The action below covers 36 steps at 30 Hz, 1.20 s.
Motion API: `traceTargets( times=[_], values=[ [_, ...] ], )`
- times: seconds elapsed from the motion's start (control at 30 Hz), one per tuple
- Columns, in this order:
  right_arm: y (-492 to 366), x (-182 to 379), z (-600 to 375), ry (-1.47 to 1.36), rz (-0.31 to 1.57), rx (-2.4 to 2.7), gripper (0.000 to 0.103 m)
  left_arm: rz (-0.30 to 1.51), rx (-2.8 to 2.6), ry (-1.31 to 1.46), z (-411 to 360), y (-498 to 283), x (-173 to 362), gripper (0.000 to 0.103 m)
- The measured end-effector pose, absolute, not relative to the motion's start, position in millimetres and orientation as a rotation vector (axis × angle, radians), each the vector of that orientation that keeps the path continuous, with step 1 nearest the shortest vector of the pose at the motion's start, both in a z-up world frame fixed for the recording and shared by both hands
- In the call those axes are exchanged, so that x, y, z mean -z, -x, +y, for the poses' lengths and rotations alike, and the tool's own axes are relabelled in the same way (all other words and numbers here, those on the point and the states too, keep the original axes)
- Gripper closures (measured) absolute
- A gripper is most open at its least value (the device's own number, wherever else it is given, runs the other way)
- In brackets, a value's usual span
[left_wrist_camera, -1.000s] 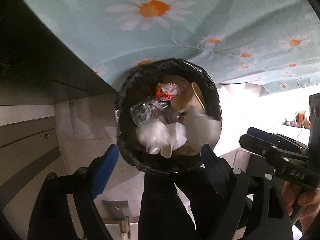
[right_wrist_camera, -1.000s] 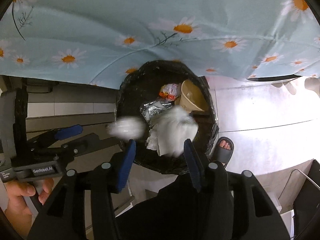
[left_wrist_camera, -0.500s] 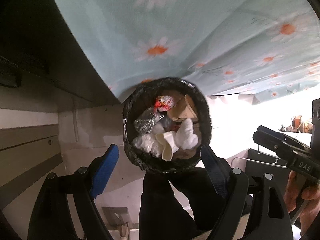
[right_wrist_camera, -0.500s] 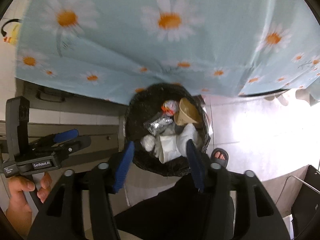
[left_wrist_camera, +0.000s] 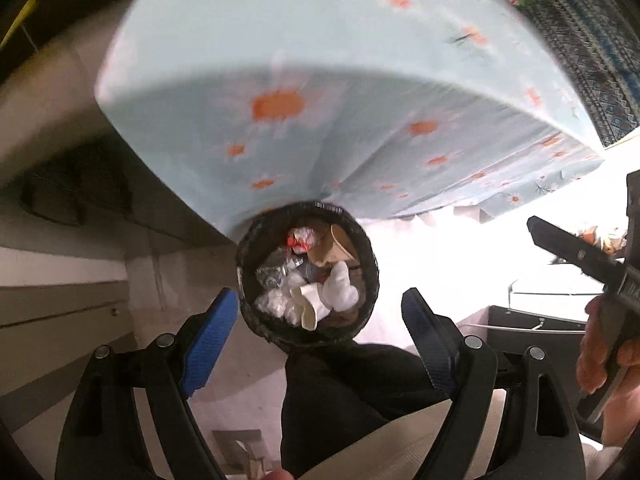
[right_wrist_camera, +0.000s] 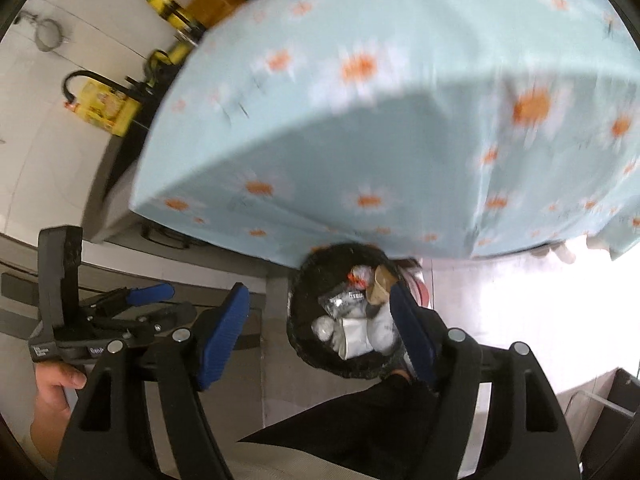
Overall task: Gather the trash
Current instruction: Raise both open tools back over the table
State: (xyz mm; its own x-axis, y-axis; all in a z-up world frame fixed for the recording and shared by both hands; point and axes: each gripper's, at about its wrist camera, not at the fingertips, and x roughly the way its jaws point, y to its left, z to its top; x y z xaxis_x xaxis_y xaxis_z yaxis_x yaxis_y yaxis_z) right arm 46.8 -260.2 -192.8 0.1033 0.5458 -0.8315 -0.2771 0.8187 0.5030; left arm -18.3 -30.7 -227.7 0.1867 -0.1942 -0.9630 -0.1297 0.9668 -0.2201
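Your left gripper [left_wrist_camera: 320, 312] hangs high above the floor, its blue-padded jaws spread wide and holding nothing. Far below, framed between those pads, stands the bin [left_wrist_camera: 248, 280], lined with a black bag and tucked against the edge of the table draped in a pale blue daisy-print tablecloth [left_wrist_camera: 320, 80]. Inside the bin lies the collected trash [left_wrist_camera: 316, 280]: a red-and-white wrapper, crumpled clear plastic, white tissues, a white paper cup and a brown paper cup, all loosely heaped. At the right edge of this view your right hand [left_wrist_camera: 604, 364] grips the handle of the other tool.

From the right wrist camera, your left hand [right_wrist_camera: 56, 392] shows at the far left, wrapped around the left tool's handle. Beside it your right gripper [right_wrist_camera: 320, 328] is opening, nothing between its blue pads; the right pad crosses in front of the bin's rim [right_wrist_camera: 300, 280]. The same heap of trash [right_wrist_camera: 352, 320] sits inside, clear of both fingers. Above, bottles and yellow packages [right_wrist_camera: 104, 104] crowd a counter beside the table, blurred. Your dark trouser leg [right_wrist_camera: 340, 420] fills the bottom centre.
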Motion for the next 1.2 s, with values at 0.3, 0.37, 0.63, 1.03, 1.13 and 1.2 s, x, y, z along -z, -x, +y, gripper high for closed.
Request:
traceTargets(
  times=[0.3, 0.37, 0.63, 1.03, 1.13, 1.2],
  values=[
    [-69, 111, -287, -0.249, 1.189, -0.642, 0.012, 1.204, -0.013, 0.261, -38, 9, 136, 0.021],
    [-74, 94, -290, -0.241, 1.168, -0.642, 0.01, 1.17, -0.019, 0.245, -43, 7, 117, 0.021],
    [-83, 17, -309, -0.169, 0.99, -0.625, 0.008, 1.034, -0.034, 0.201, -63, -1, 48, 0.016],
    [-83, -61, -318, -0.099, 0.826, -0.652, 0.005, 0.914, -0.099, 0.161, -88, 0, -17, 0.007],
    [-82, -76, -318, -0.078, 0.801, -0.657, 0.005, 0.891, -0.098, 0.164, -92, 2, -28, 0.007],
    [-82, -83, -319, -0.069, 0.784, -0.653, 0.005, 0.877, -0.098, 0.153, -96, 4, -34, 0.007]
  ],
)
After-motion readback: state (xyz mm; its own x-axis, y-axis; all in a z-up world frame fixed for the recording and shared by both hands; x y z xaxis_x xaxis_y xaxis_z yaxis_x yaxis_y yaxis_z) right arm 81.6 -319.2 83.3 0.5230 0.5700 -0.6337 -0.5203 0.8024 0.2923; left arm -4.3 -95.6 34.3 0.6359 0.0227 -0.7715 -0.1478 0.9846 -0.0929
